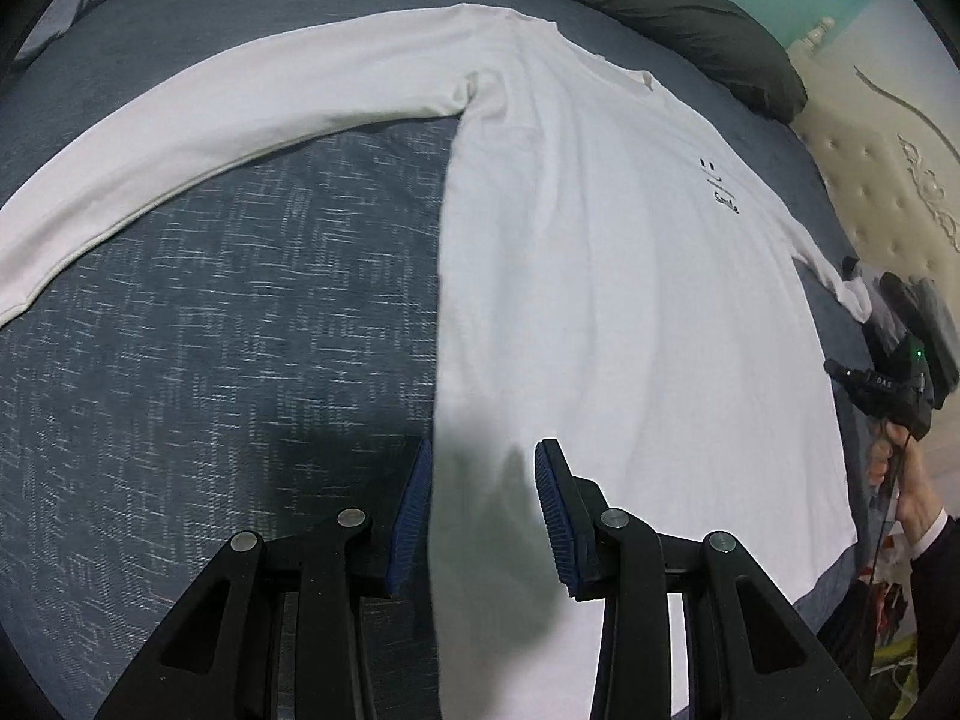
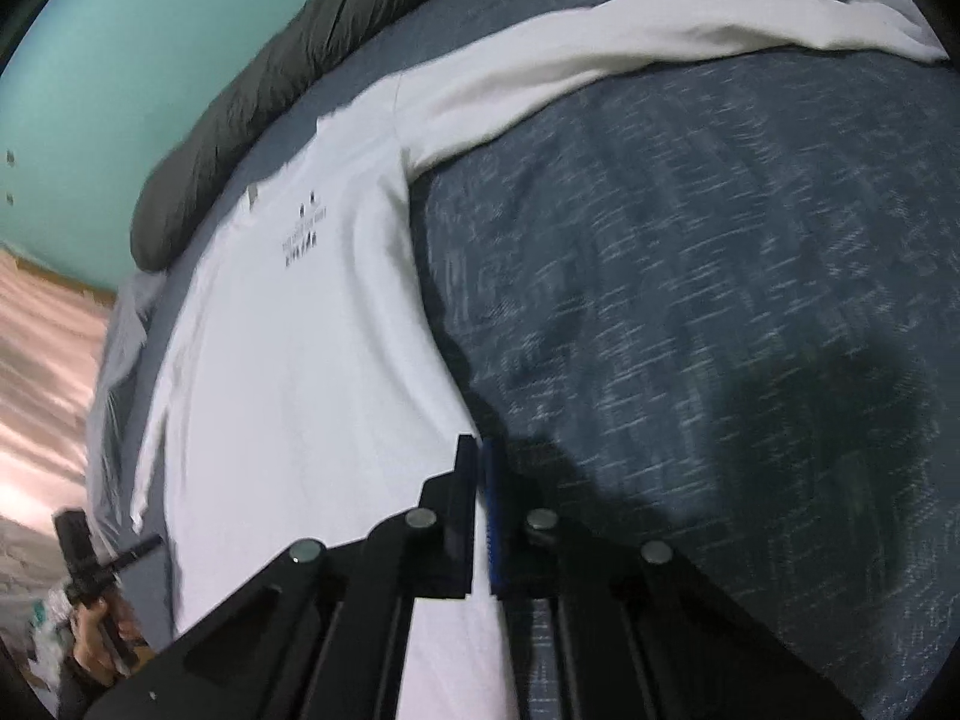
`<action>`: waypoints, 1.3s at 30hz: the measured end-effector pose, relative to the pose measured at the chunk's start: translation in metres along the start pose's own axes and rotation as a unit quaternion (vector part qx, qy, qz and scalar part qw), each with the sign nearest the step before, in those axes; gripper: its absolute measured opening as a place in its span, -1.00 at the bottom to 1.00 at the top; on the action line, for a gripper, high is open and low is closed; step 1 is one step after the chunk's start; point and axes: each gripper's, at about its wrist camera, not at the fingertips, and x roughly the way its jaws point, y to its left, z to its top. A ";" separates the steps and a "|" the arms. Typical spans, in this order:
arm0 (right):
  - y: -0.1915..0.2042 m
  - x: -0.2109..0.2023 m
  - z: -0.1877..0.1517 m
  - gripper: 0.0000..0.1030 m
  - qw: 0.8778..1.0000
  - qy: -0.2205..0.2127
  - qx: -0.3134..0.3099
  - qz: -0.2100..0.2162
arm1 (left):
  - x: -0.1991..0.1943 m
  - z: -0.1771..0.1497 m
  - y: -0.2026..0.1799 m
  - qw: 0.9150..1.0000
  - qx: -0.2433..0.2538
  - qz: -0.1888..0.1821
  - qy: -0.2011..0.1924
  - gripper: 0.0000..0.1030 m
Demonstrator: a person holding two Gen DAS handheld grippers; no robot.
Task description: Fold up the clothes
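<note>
A white long-sleeved shirt (image 1: 600, 300) lies flat, front up, on the blue-grey bed cover (image 1: 210, 330); a small black print (image 1: 720, 189) marks its chest. One sleeve (image 1: 240, 114) stretches out to the left. My left gripper (image 1: 483, 480) is open, its blue pads (image 1: 414, 510) standing either side of the shirt's side edge near the hem without pressing it. In the right wrist view, my right gripper (image 2: 480, 480) is shut on the shirt's (image 2: 288, 390) other side edge, with a thin strip of white cloth showing between the pads. The other sleeve (image 2: 660, 36) runs off to the upper right.
A dark grey rolled duvet (image 1: 660, 12) lies along the bed's far side, under a teal wall (image 2: 150, 60). A cream tufted headboard (image 1: 888, 192) stands at the right. A person's hand (image 1: 912, 498) holds the right gripper's handle beside the bed edge. Pink floor (image 2: 42, 372) shows beyond the bed.
</note>
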 end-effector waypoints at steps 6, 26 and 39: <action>0.002 -0.001 -0.001 -0.96 1.000 0.006 -0.010 0.000 | -0.001 -0.001 -0.007 1.000 0.001 -0.008 -0.002 -0.23; 0.031 0.051 0.072 -0.59 1.000 -0.002 -0.003 0.020 | 0.027 0.038 -0.028 0.996 -0.047 -0.040 -0.058 -0.23; 0.001 0.043 0.073 -0.98 0.999 -0.033 0.009 -0.004 | 0.042 0.033 -0.040 0.992 -0.068 -0.057 -0.094 -0.23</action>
